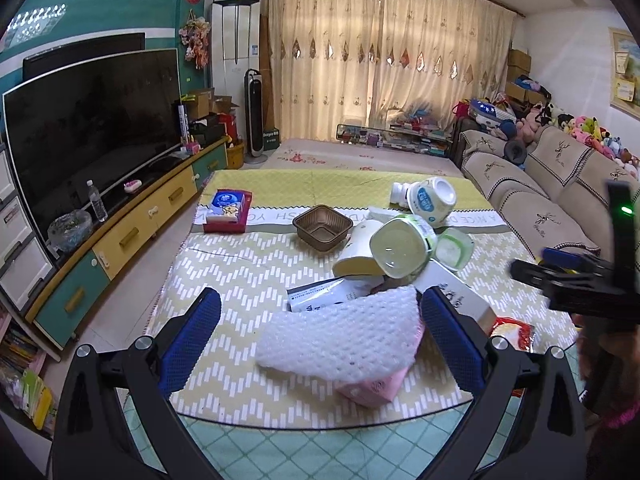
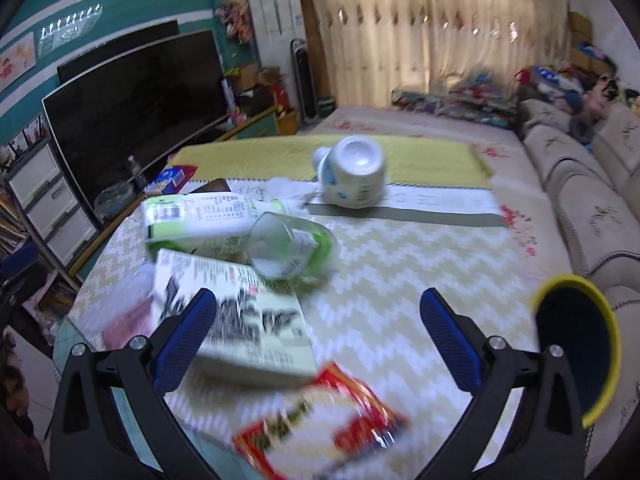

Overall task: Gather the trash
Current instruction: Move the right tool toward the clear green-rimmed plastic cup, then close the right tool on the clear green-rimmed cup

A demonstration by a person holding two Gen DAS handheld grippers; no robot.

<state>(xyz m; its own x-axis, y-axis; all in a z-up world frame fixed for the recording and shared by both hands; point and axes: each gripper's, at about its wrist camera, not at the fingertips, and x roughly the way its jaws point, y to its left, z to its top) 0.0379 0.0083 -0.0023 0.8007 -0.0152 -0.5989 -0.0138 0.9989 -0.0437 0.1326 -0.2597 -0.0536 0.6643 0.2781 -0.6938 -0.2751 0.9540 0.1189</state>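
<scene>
Trash lies piled on a table with a yellow zigzag cloth point(image 1: 240, 264). My left gripper point(image 1: 320, 316) is open, its fingers either side of a white foam net point(image 1: 340, 336) lying on a pink pack point(image 1: 372, 390). Behind it are a green-and-white carton point(image 1: 396, 246), a clear cup point(image 1: 454, 248), a white bottle point(image 1: 426, 198) and a brown tray point(image 1: 322, 226). My right gripper point(image 2: 318, 320) is open and empty above a white printed box point(image 2: 240, 320) and a red wrapper point(image 2: 320, 420). The carton point(image 2: 200, 220), cup point(image 2: 288, 248) and bottle point(image 2: 352, 172) lie beyond.
A tissue box point(image 1: 228, 208) sits at the table's far left. A yellow-rimmed bin point(image 2: 576, 348) stands at the right by the sofa point(image 1: 552, 200). A TV point(image 1: 92, 128) on a low cabinet runs along the left. The right gripper's body point(image 1: 576, 276) shows at the left view's right edge.
</scene>
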